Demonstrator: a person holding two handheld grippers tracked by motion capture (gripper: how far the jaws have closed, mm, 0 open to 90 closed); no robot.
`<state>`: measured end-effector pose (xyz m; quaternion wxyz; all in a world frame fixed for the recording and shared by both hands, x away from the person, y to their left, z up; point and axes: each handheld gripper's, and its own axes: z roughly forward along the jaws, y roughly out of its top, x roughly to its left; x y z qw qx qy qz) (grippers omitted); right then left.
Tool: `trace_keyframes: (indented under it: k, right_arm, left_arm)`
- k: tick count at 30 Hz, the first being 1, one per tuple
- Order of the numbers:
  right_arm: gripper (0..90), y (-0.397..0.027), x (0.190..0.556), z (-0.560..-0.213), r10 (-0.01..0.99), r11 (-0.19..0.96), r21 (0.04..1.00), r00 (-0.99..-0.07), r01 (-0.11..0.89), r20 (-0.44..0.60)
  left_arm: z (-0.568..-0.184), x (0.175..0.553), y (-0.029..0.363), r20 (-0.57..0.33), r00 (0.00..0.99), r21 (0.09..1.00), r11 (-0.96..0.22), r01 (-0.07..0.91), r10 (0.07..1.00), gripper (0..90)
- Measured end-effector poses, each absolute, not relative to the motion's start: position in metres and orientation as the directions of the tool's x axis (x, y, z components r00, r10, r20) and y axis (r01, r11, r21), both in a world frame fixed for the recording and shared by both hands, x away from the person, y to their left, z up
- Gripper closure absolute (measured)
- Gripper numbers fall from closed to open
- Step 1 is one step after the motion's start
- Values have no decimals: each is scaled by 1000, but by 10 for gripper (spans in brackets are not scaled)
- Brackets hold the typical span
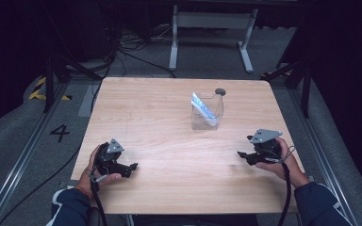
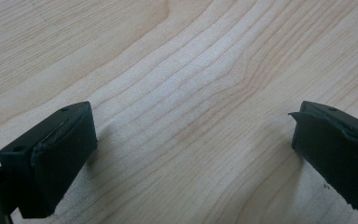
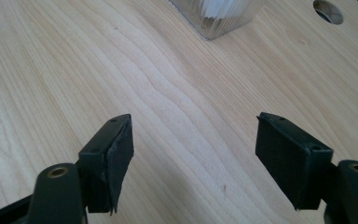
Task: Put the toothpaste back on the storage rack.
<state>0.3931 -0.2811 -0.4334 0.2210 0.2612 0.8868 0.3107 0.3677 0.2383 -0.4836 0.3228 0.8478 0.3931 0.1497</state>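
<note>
Your worktop [image 1: 169, 117] is pale wood with a wavy grain, square with rounded corners, standing on grey floor in a dark room. Behind it stand the white legs of another table [image 1: 212, 35], black cables [image 1: 127, 52] run over the floor, and a painted number 4 [image 1: 59, 133] sits to the left beside a metal rail [image 1: 19, 162].

The clear container [image 1: 207, 112] stands on the far right-of-centre part of the worktop, well apart from both claws, with a blue-and-white item [image 1: 202, 107] leaning inside it. Just behind it is a round hole [image 1: 220, 91] in the board.

Nothing lies between your claws and the container. Your left claw [image 2: 193, 140] rests near the front left edge, jaws spread wide over bare wood. Your right claw [image 3: 193, 149] is near the right edge, jaws apart and empty, aimed toward the container.

In the right gripper view the container [image 3: 219, 16] is cut off at the top, and what the leaning item is you cannot make out.
</note>
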Motion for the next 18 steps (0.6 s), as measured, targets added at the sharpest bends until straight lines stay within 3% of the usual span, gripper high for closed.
trace_keyframes:
  k: [18]
  right_arm:
    - [252,-346,362,-468,712,536,711,-696,455,-92]
  left_arm:
    - [-484,368,238,0,646,665,-483,570,763,3]
